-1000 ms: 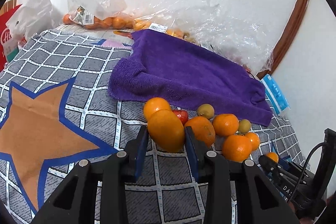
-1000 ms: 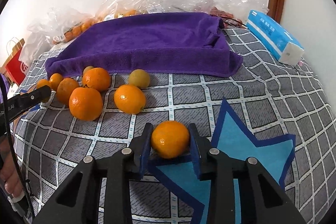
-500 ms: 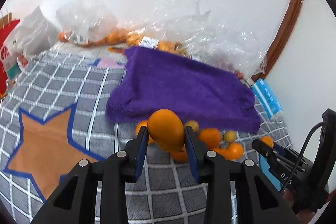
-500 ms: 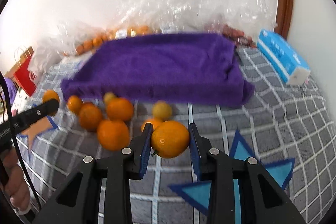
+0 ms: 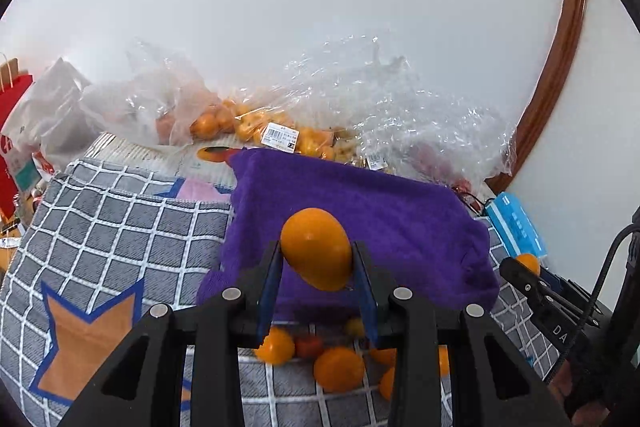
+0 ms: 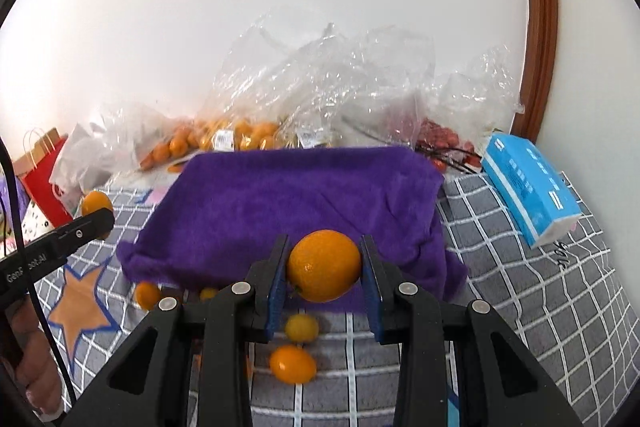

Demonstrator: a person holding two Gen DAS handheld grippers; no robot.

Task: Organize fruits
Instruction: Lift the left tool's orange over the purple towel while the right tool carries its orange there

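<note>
- Left gripper [image 5: 316, 259] is pinching an orange [image 5: 316, 249] between its blue-padded jaws; the fruit is oval, smooth and glossy, and is sitting in the air in front of the purple towel.
- Right gripper [image 6: 325, 267] is pinching a second orange [image 6: 323, 265]; this one is rounder, with finely pitted peel and a small highlight, and is also hanging above the towel's near edge.
- Checked cloth [image 6: 540, 291] is covering the surface: grey woven squares, white grid lines, star patches in orange and blue.
- Purple towel [image 6: 280, 211] is lying across the cloth; it is plush and matte, with its near edge rumpled and folded.
- Clear plastic bags [image 6: 320, 79] are lying crumpled along the white wall behind the towel; they are shiny and creased, some with small oranges inside.
- Blue tissue pack [image 6: 528, 183] is lying to the right of the towel; it is box-shaped and soft-wrapped.
- Loose fruit [image 5: 338, 369] is lying on the cloth just in front of the towel's near edge: several oranges, plus a smaller yellowish round fruit [image 6: 302, 327].
</note>
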